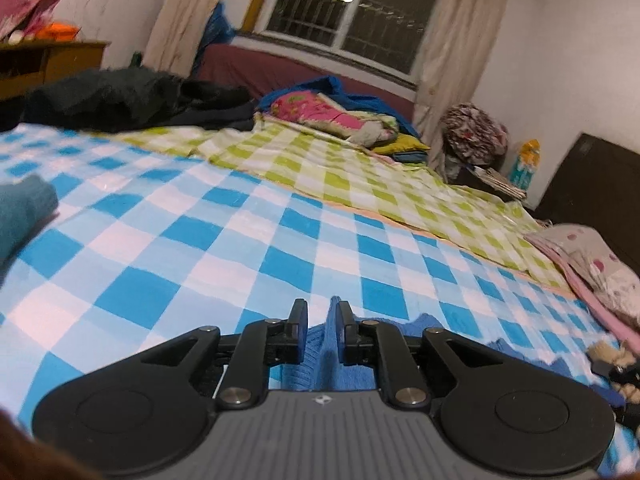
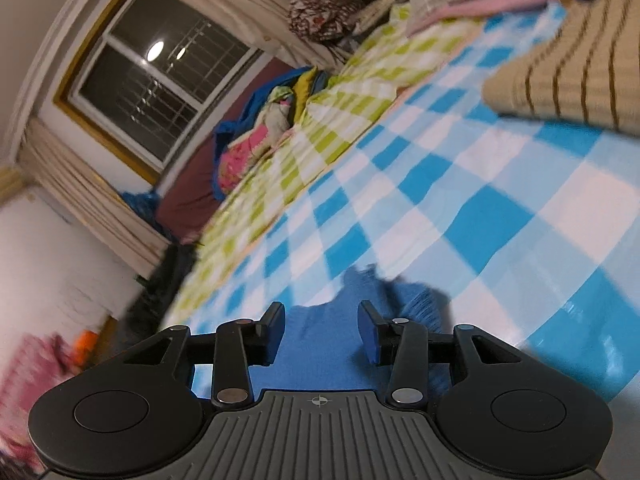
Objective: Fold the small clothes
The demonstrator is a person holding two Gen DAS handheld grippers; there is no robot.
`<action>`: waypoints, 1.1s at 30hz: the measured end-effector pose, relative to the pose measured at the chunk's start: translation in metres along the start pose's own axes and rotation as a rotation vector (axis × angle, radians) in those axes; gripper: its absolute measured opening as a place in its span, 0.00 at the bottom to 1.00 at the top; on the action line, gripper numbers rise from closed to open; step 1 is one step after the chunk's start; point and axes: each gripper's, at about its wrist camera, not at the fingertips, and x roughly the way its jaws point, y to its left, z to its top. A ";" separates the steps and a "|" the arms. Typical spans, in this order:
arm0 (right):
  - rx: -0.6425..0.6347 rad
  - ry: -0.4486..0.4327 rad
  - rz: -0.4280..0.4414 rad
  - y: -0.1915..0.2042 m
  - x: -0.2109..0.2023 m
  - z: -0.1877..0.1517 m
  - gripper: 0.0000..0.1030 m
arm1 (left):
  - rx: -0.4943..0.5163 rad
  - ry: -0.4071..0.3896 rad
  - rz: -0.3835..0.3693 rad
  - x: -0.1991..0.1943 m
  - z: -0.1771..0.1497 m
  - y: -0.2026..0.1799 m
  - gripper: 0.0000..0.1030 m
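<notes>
— Two grippers on the bed, L to R: left gripper [image 1: 319,312] has its fingers nearly closed, pinching a ridge of the blue knit garment [image 1: 320,360]. Right gripper [image 2: 320,316] has fingers spread wide, nothing pinched; same blue knit [image 2: 316,344] lies under and between them.

— Where's the piece sitting?

— On the blue checked sheet [image 1: 200,240], right by both grippers, rumpled, edges uneven.

— How far along, d'you reckon?

— Early, I'd say. Teal garment [image 1: 20,208] at far left looks folded, and a tan striped one [image 2: 568,80] off to the right looks folded too, so maybe a couple done. The blue one isn't squared up yet; folds still to make.

— Anything you can't see?

— Most of the blue knit is hidden beneath the gripper bodies, so shape & type unclear. Right view is blurred.
</notes>
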 end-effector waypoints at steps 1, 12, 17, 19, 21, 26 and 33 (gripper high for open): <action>-0.037 -0.005 -0.023 0.002 0.001 -0.001 0.39 | 0.024 -0.004 -0.005 -0.003 -0.001 -0.004 0.21; -0.254 0.080 -0.147 0.013 0.025 -0.011 0.28 | 0.181 0.045 -0.016 0.011 -0.019 -0.037 0.34; -0.241 0.080 -0.182 0.004 0.028 -0.009 0.10 | 0.168 0.069 0.017 0.013 -0.017 -0.025 0.41; -0.227 0.072 -0.178 0.004 0.026 -0.009 0.10 | 0.193 0.083 0.038 0.020 -0.016 -0.027 0.47; -0.233 0.074 -0.166 0.006 0.025 -0.010 0.10 | 0.191 0.088 0.055 0.027 -0.016 -0.026 0.48; -0.240 0.094 -0.130 0.006 0.024 -0.009 0.17 | 0.211 0.117 0.050 0.038 -0.017 -0.029 0.44; -0.264 0.112 -0.119 0.011 0.028 -0.007 0.18 | 0.237 0.089 0.049 0.031 -0.011 -0.030 0.13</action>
